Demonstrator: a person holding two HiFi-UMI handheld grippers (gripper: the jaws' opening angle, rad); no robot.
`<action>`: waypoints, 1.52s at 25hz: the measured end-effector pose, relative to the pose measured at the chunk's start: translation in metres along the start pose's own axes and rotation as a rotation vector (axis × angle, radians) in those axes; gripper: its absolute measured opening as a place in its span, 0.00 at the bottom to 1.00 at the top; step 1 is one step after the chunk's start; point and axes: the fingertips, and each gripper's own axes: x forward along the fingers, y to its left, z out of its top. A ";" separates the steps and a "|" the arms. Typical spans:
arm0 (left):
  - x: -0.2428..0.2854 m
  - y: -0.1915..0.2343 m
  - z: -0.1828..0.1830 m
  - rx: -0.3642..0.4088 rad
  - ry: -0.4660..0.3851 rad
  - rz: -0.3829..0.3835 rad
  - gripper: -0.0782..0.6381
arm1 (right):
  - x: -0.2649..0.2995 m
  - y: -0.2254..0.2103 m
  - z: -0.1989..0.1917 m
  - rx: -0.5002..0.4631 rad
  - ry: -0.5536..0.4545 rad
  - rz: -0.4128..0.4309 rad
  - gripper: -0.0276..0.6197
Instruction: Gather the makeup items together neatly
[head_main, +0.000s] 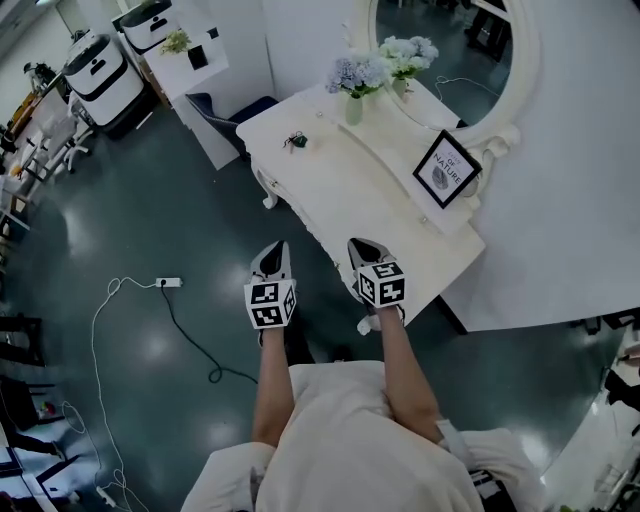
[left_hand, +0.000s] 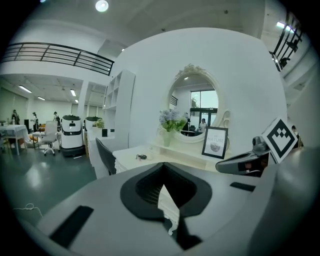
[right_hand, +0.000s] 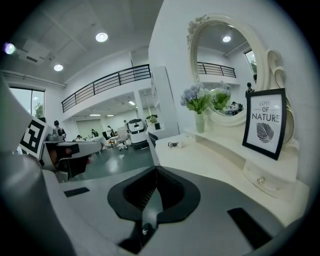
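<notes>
A small dark cluster of makeup items lies near the far end of the white dressing table; it is too small to make out in detail. The same cluster shows in the left gripper view and in the right gripper view. My left gripper hangs over the floor just off the table's near left edge, shut and empty. My right gripper hovers above the table's near end, shut with nothing in it. Both are well short of the cluster.
A vase of pale blue flowers and an oval mirror stand at the table's back. A black-framed print leans on the raised shelf. A dark chair sits at the far end. A power strip and cable lie on the floor.
</notes>
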 end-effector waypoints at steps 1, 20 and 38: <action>0.008 0.004 0.002 -0.010 -0.002 -0.016 0.13 | 0.007 -0.004 0.003 -0.004 0.005 -0.003 0.10; 0.154 0.108 0.060 -0.036 -0.006 -0.084 0.13 | 0.139 -0.040 0.090 0.193 -0.065 0.052 0.10; 0.240 0.219 0.072 0.025 0.043 -0.215 0.13 | 0.259 -0.037 0.122 0.245 -0.086 -0.119 0.10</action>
